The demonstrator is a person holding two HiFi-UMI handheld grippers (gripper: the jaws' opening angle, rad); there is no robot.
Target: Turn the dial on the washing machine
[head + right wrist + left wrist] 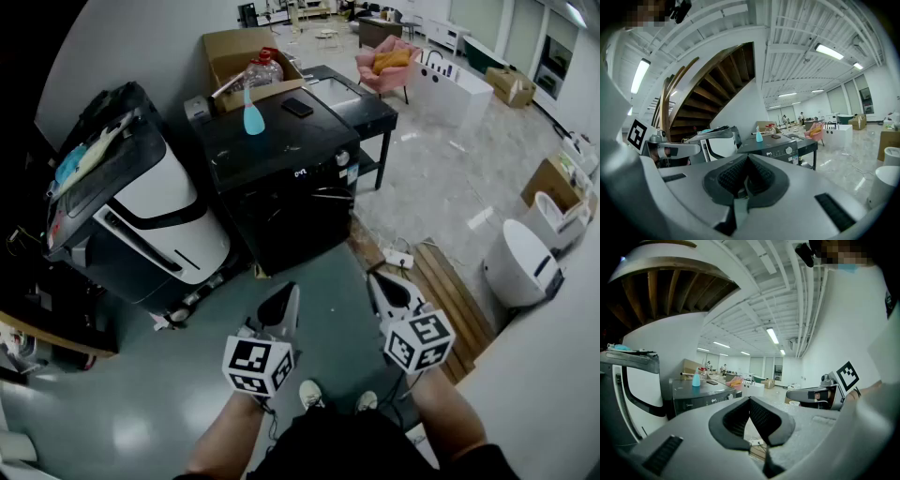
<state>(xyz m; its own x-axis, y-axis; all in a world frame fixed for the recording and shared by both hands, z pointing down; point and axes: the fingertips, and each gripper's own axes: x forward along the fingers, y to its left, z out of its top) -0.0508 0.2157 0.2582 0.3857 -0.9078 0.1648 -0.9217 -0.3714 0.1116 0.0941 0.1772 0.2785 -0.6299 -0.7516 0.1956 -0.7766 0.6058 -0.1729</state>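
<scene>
The black washing machine (281, 183) stands ahead of me, its round silver dial (343, 157) at the right end of the front panel. Both grippers hang low over the floor, well short of the machine and touching nothing. My left gripper (291, 288) is shut and empty; its own view shows the meeting jaw tips (750, 400) with the dial (730, 396) far off to their left. My right gripper (374, 277) is also shut and empty. In the right gripper view, past the closed tips (747, 157), the dial (789, 150) shows on the machine's panel (774, 151).
A blue spray bottle (253, 117) and a phone (297, 107) lie on the machine's top, with a cardboard box (246, 56) behind. A white-and-black appliance (159, 216) stands left, a black table (361, 98) right. A power strip (398, 258) and wooden pallet (455, 291) lie on the floor.
</scene>
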